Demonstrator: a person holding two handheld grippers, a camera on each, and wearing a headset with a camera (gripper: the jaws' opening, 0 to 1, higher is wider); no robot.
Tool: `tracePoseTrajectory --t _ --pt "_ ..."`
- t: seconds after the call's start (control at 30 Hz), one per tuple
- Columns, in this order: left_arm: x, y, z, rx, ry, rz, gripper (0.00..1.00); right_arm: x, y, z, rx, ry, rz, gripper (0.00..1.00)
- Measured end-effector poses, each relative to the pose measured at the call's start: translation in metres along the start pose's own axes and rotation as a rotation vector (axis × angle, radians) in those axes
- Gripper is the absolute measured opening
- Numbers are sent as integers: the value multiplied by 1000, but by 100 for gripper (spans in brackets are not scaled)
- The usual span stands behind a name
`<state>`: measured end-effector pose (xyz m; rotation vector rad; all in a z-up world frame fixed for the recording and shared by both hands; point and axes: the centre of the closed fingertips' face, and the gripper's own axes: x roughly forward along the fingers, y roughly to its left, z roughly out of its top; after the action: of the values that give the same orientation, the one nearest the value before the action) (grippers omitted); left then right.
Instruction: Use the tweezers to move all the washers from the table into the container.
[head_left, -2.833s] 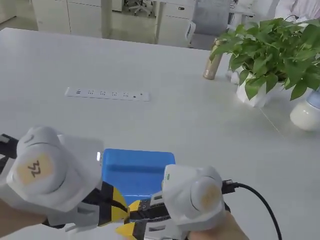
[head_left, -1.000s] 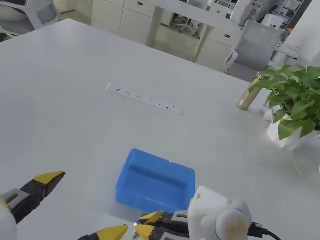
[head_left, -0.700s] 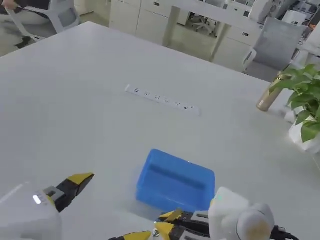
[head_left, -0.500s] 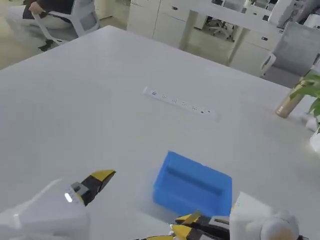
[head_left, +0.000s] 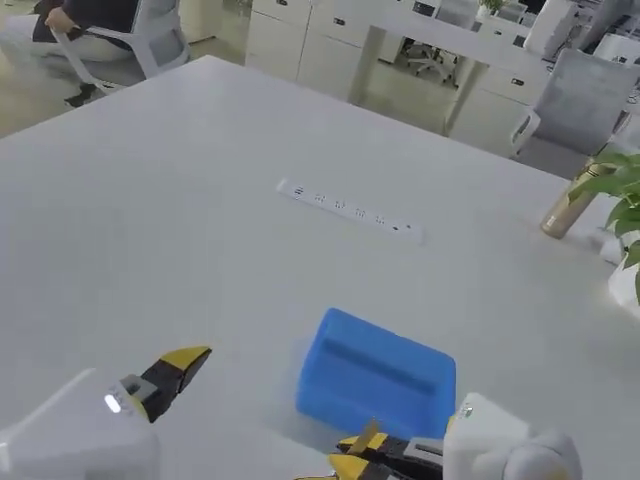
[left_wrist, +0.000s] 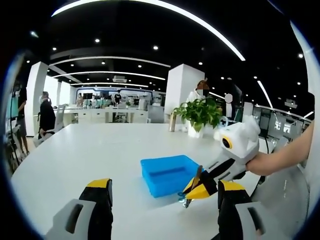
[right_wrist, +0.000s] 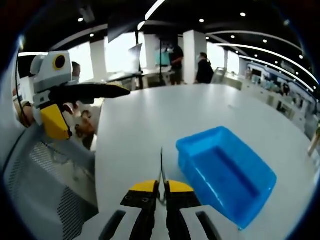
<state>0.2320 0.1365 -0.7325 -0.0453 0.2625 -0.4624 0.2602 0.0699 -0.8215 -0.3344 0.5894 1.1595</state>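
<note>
The blue container (head_left: 378, 372) sits open on the white table (head_left: 200, 200), just beyond both grippers. My right gripper (right_wrist: 161, 186) is shut on thin tweezers (right_wrist: 161, 167), which point forward to the left of the container (right_wrist: 227, 172). In the left gripper view those tweezers (left_wrist: 193, 183) slant down to the table in front of the container (left_wrist: 167, 172); something tiny at their tip is too small to identify. My left gripper (left_wrist: 165, 184) stands wide open with nothing in it. In the head view one of its yellow fingertips (head_left: 188, 358) is left of the container.
A white power strip (head_left: 350, 212) lies mid-table. A gold bottle (head_left: 562, 212) and a potted plant (head_left: 625, 190) stand at the far right. A person sits on a chair (head_left: 110, 35) beyond the table's left edge.
The left gripper has parted from the right one, moved out to the left and opened. The head camera has turned left. The right gripper stays in front of the container.
</note>
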Motion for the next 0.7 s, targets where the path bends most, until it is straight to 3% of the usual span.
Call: tracePoseTrajectory --t 0.2,0.33,0.5,0.57,0.7 --pt "1 0 -8 17 42 2 87 -2 0 -1 -9 -1 -8 3" --pt "2 1 -14 -6 70 -10 87 -3 2 -2 -34 8 -5 3" --pt "2 -5 -13 -1 64 -39 85 -5 1 3 -39 23 -14 2" --pt "3 -7 -12 -1 64 -49 85 -9 -3 10 -18 -22 -33 2" --pt "4 -9 -14 15 73 -50 84 -27 -4 25 -4 -58 -45 2"
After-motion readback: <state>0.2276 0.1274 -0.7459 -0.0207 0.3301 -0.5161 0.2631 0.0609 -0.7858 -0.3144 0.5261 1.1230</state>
